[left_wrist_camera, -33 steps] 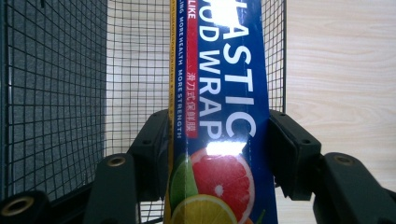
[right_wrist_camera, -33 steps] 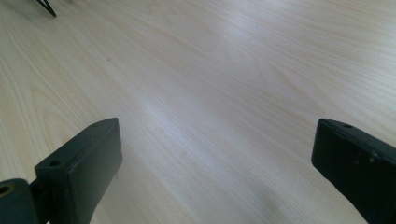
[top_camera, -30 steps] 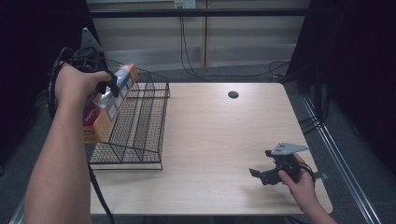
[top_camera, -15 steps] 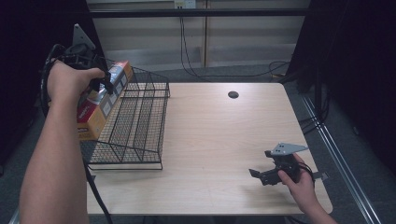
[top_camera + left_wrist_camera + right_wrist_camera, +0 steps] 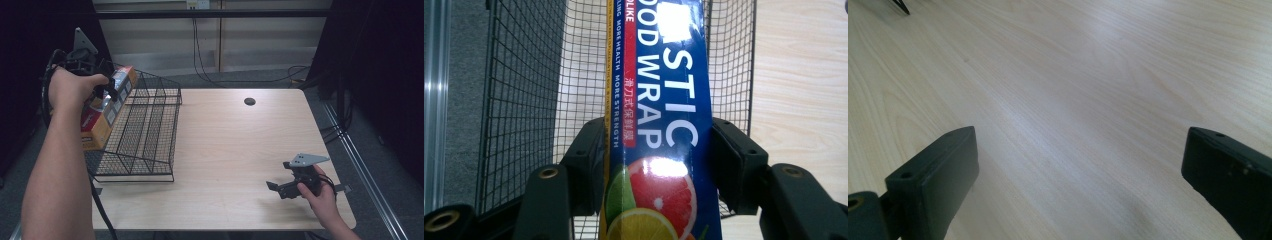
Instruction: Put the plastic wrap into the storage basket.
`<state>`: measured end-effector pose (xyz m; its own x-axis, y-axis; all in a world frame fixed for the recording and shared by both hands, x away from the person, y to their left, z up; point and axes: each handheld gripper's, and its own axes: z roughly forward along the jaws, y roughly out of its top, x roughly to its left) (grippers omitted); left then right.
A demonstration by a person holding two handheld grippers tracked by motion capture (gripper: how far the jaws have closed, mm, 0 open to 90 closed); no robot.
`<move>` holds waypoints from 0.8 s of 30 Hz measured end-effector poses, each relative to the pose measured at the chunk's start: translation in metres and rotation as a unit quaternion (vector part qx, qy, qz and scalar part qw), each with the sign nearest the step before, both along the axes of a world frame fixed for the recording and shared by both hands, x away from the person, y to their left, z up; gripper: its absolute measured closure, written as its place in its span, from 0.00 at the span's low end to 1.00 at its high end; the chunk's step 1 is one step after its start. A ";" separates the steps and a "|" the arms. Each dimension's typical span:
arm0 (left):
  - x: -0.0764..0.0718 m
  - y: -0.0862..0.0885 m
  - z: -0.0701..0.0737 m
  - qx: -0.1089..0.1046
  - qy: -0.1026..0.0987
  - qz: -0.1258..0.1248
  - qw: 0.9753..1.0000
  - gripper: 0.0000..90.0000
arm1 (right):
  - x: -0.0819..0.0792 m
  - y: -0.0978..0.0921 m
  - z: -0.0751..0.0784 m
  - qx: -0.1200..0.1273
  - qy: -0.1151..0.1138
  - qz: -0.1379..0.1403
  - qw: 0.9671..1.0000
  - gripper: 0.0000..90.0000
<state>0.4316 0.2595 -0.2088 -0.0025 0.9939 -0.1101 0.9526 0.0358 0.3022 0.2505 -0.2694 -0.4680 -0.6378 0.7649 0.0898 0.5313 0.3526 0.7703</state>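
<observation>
Your left hand-held gripper (image 5: 107,92) is clamped on the plastic wrap box (image 5: 659,125): in the left gripper view both black jaws press against the long sides of the blue carton, one on each side, just above the printed citrus fruit. You hold the box lengthwise along the jaws, its far end pointing over the wire rack (image 5: 524,100). In the high view your left hand (image 5: 70,87) holds the box (image 5: 102,117) raised at the rack's left edge, tilted, with its orange and yellow faces showing; whether the lower end touches the rack's (image 5: 145,130) wire you cannot tell from here. The rack itself stands on the left part of the counter (image 5: 235,145), its mesh sloping down toward you.

Your right hand-held gripper (image 5: 280,187) sits low near the front right corner of the counter, held by your right hand (image 5: 320,195). Its jaws stand wide apart with nothing between them; the right gripper view shows bare pale wood (image 5: 1073,90) in the gap. It is well apart from the rack and the box.
</observation>
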 end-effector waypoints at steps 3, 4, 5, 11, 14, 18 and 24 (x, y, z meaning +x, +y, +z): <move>0.001 0.003 -0.002 0.005 0.001 -0.004 1.000 0.50 | 0.000 -0.001 0.000 0.002 0.001 0.000 1.000 0.02; 0.002 0.004 -0.005 0.004 0.002 -0.002 1.000 0.50 | 0.000 -0.001 0.000 0.002 0.002 -0.001 1.000 0.02; 0.002 0.005 -0.006 0.007 0.002 -0.001 1.000 0.50 | 0.000 0.000 0.000 0.001 0.000 -0.001 1.000 0.02; 0.004 0.008 -0.016 0.006 0.008 0.003 1.000 0.50 | 0.000 0.000 0.000 0.001 0.001 0.002 1.000 0.02; 0.005 0.009 -0.020 0.005 0.011 0.005 1.000 0.50 | 0.000 0.000 0.000 0.001 0.003 0.002 1.000 0.02; 0.006 0.011 -0.027 0.006 0.012 0.010 1.000 0.50 | 0.000 0.000 0.000 0.001 0.002 0.002 1.000 0.02; 0.006 0.012 -0.034 0.002 0.019 0.012 1.000 0.50 | -0.001 0.001 0.000 -0.001 0.001 0.003 1.000 0.02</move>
